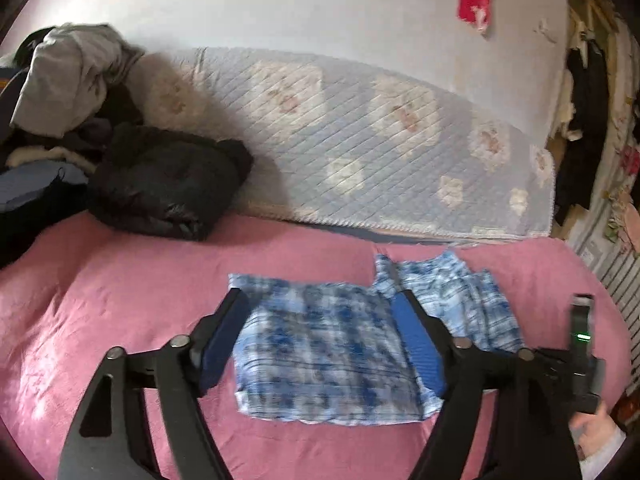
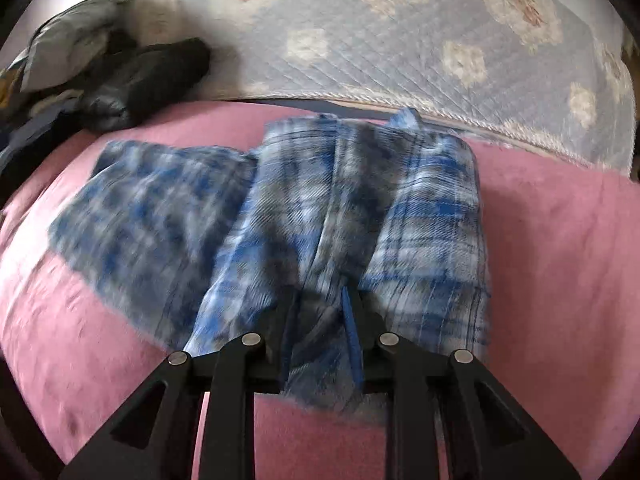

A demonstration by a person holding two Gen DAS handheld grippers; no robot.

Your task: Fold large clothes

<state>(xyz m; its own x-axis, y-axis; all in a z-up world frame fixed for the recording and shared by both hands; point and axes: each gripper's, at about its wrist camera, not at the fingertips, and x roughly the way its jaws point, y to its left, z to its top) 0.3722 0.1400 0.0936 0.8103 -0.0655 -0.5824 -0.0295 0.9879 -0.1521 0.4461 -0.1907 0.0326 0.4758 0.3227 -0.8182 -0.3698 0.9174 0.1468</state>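
A blue and white plaid garment [image 1: 328, 348] lies partly folded on the pink bedspread [image 1: 120, 300]. My left gripper [image 1: 320, 300] is open above its left part, fingers spread to either side, holding nothing. In the right wrist view the garment [image 2: 280, 208] fills the middle. My right gripper [image 2: 320, 292] is shut on a bunched fold at the garment's near edge. The right gripper also shows in the left wrist view [image 1: 580, 340], at the garment's right end, held by a hand.
A black padded jacket [image 1: 168, 180] and a heap of grey and dark clothes [image 1: 60, 92] lie at the back left. A quilted pale-blue mattress [image 1: 380, 140] leans on the wall behind the bed. Dark clothes [image 1: 584, 128] hang at the right.
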